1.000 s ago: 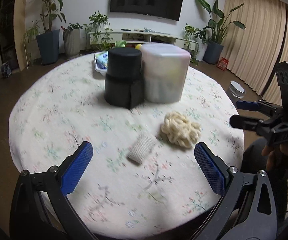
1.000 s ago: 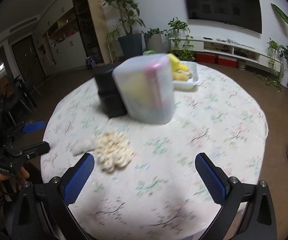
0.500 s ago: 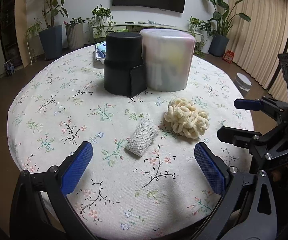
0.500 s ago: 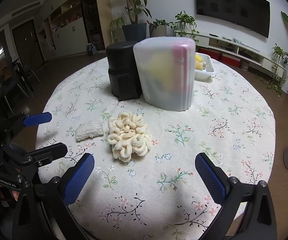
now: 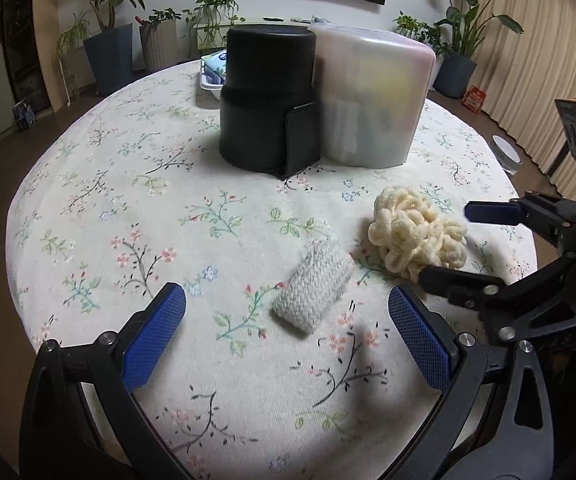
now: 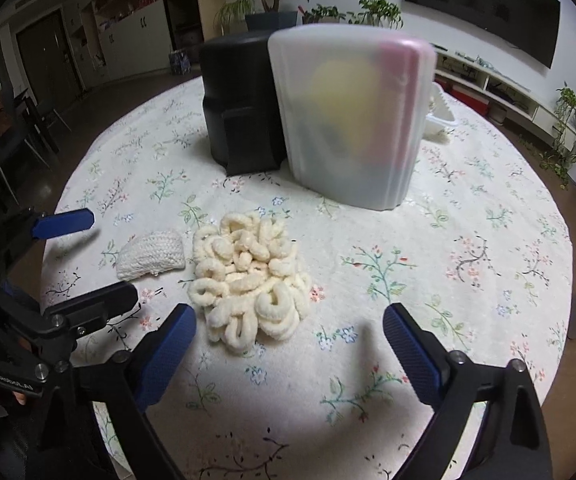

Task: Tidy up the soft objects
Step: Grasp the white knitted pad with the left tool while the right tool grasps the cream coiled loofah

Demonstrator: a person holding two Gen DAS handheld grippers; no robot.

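The yarn bundle (image 6: 248, 280) lies near the table's (image 5: 88, 184) near edge, just right of the knit piece (image 5: 313, 290). The right gripper (image 6: 288, 344) is closing its jaws, nothing yet gripped; the left gripper (image 5: 288, 332) is held open. The bundle should be straddled centrally and pinched low, so loose loops are gathered.

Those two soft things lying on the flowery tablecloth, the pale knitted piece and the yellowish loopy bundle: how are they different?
The knitted piece is greyish-white, flat and tightly stitched, with a tidy oblong outline. The loopy bundle is cream-yellow, made of thick loose curls heaped in an irregular mound, and it looks larger and taller. In the right wrist view the knitted piece lies left of the bundle. Both rest side by side on the tablecloth, held by neither gripper.
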